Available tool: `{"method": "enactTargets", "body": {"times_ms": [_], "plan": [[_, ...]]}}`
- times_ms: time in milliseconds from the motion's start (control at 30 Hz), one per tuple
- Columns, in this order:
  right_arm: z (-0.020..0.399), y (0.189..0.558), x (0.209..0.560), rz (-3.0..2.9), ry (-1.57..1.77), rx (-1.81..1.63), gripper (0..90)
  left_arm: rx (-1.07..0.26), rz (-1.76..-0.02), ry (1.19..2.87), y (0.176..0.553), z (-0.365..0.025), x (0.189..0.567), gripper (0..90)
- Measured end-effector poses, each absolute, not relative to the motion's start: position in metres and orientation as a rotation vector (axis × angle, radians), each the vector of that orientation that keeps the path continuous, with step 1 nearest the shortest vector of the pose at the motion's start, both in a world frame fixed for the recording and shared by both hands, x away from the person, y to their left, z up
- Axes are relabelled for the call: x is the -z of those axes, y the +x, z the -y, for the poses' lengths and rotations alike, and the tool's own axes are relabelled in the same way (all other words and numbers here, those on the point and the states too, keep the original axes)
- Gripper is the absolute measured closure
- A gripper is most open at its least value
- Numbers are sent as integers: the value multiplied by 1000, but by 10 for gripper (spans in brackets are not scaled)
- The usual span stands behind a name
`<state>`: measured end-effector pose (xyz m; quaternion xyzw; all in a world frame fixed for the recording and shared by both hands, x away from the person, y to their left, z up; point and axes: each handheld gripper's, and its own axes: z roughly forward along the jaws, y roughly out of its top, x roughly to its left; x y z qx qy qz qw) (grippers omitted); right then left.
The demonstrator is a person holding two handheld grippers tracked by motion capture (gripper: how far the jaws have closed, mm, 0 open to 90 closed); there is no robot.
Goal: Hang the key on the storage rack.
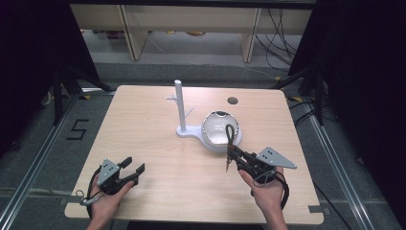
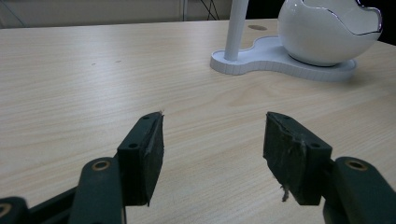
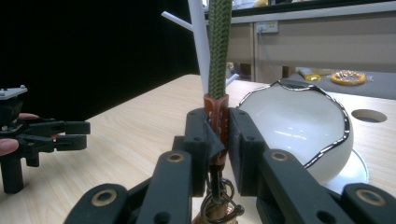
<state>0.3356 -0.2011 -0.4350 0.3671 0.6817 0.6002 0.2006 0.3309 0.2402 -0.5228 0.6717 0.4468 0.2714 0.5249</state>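
While the wide pale wooden bench (image 1: 158,143) carried little else, a white stand (image 1: 191,130) sat near its middle, with an upright post (image 1: 179,103) bearing short pegs and a flat base on which a white egg-shaped bowl (image 1: 218,128) with a jagged dark-edged opening rested. Right tongs (image 1: 231,154) were clamped together on a keyring strap (image 3: 218,51), a green braided cord loop with a brown leather collar gripped between the pads and metal rings hanging below them; in the high view the loop stood just in front of the bowl, on the post's right. Left tongs (image 1: 134,170) rested with jaws apart and nothing between them, low over the near left of the bench, well apart from the stand. Judging from this, the step in hand was hanging the loop on a peg: it would go best by keeping the grip firm on the collar, carrying the loop clear of the bowl's rim, holding it open toward a peg tip, and letting go only once the cord sat over it.
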Motion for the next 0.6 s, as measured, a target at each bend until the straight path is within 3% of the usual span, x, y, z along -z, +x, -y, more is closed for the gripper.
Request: {"method": "enactTargets", "body": {"times_ms": [600], "plan": [[178,340,436,-1935,979,-1728,794,-645,-1071,1602,331,-240,523,379]]}}
